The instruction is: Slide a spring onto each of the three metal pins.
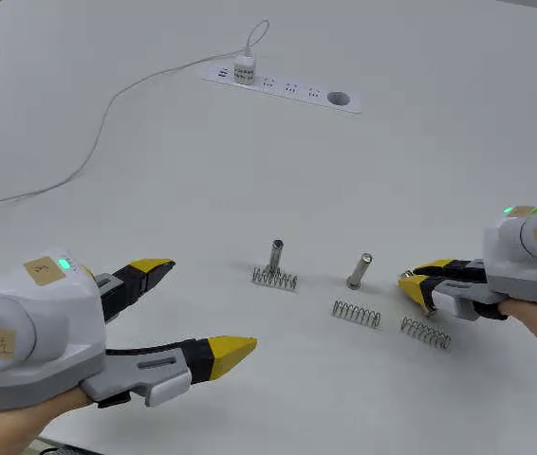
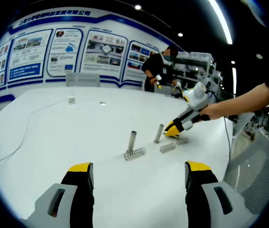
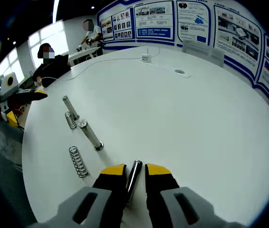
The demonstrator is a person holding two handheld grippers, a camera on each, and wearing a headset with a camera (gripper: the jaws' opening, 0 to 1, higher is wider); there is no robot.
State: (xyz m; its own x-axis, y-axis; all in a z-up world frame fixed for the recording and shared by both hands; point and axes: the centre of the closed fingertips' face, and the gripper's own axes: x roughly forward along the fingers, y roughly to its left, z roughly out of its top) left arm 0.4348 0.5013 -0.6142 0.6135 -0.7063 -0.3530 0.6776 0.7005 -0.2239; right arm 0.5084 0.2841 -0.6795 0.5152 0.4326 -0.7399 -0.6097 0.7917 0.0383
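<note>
Reference mark: first pin (image 1: 275, 254), upright on the white table (image 1: 420, 161). First spring (image 1: 275, 278) lies flat against its base, near side. Second pin (image 1: 360, 270) stands to the right of it, apart. Second spring (image 1: 357, 314) lies flat just nearer than that pin, not touching. Third spring (image 1: 426, 332) lies further right, just on the near side of the right gripper (image 1: 409, 284). The right gripper's jaws are drawn in on the third pin (image 3: 133, 176), which lies along the gap between them, well right of first pin. The left gripper (image 1: 193, 308) is low, left of and nearer than first pin; jaws spread wide, holding nothing, with open white surface between them and the pin. Far beyond first pin is a power strip (image 1: 287, 87), its cable (image 1: 107, 114) trailing left across a broad open tabletop. In the right gripper view the table's rim curves past on the springs' side of first pin, near them.
</note>
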